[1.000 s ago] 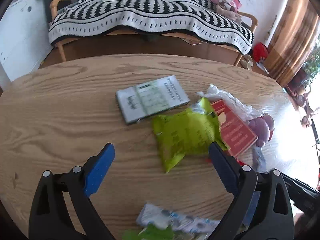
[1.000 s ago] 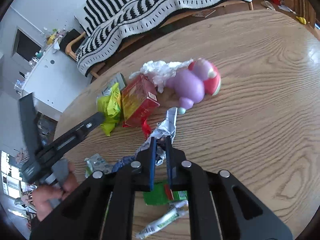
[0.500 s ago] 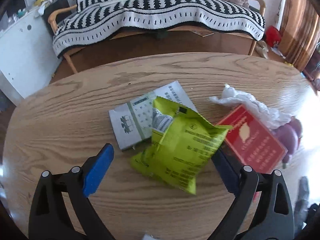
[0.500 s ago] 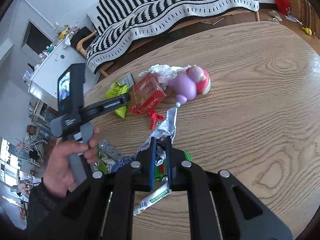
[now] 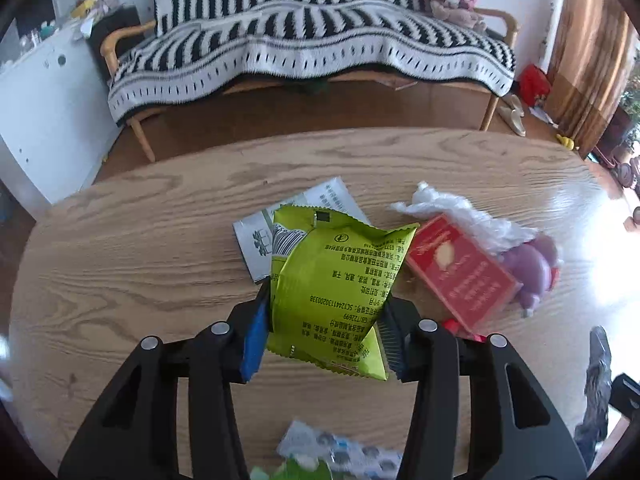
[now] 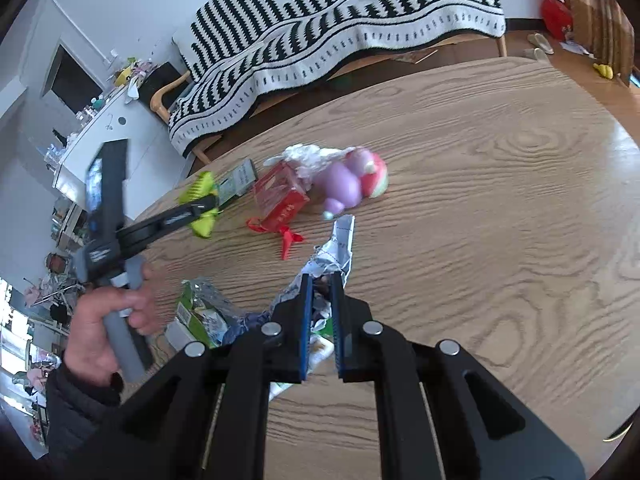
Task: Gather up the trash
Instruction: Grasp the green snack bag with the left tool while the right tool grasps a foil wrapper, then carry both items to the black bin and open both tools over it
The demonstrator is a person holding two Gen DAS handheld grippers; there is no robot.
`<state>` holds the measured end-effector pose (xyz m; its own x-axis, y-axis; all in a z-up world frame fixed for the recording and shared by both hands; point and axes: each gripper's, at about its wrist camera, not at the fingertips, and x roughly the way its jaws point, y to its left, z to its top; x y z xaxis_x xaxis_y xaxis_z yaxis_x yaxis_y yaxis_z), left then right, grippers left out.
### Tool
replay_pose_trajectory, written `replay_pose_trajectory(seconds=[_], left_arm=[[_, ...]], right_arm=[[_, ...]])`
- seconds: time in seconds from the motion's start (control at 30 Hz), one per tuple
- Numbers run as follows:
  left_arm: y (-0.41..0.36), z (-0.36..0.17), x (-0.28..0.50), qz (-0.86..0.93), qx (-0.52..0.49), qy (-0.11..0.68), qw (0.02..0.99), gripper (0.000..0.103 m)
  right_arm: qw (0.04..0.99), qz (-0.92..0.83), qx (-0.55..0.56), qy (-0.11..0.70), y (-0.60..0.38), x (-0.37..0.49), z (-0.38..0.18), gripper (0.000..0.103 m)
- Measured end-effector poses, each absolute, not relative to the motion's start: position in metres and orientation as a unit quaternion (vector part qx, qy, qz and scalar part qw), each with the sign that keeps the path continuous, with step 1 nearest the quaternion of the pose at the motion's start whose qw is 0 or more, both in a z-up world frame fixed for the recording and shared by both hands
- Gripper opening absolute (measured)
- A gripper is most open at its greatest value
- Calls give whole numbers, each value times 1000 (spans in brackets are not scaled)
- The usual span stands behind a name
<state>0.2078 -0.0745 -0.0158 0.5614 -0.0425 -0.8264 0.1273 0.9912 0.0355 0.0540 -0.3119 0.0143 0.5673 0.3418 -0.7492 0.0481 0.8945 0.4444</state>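
left wrist: left gripper (image 5: 324, 330) clamps green wrapper (image 5: 334, 292), long axis pointing away.

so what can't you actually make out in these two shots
- Right wrist view: how much crumpled silver wrapper the right tongs hold; their fingers cover it.
- Left wrist view: the booklet is mostly covered by the green snack bag in the left tongs.
- Left wrist view: the blister pack is blurred and cut off at the bottom edge.
- Both views: the purple toy is too blurred for detail.
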Motion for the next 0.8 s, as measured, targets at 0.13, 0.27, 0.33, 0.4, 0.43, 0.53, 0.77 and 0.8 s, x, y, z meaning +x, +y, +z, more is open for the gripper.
replay_pose_trajectory(seconds=[0.13, 0.27, 0.33, 0.4, 0.43, 0.53, 0.77, 0.8], left_arm=[[-90, 12, 182, -69, 45, 441, 894, 47], [-137, 34, 148, -123, 61, 418, 898, 47], [-168, 38, 132, -163, 61, 417, 892, 47], [-199, 39, 116, -192, 70, 415, 886, 47], [-215, 39, 107, -204, 77, 412, 884, 47], [-271, 37, 79, -252, 95, 408, 872, 47], [-399, 17, 5, -366, 126, 407, 827, 47], [-422, 9, -11, -386, 135, 409, 816, 47]], right_arm=[[868, 61, 214, 444, -342, 32, 21, 10], [876, 20, 219, 429, -386, 2, 27, 10], [879, -6, 225, 420, -414, -18, 29, 10], [881, -40, 231, 410, -448, -43, 30, 10], [882, -53, 233, 406, -460, -53, 30, 10], [881, -105, 242, 394, -512, -95, 29, 10], [857, -222, 257, 388, -611, -191, 2, 10], [848, -239, 265, 392, -626, -206, -7, 10]])
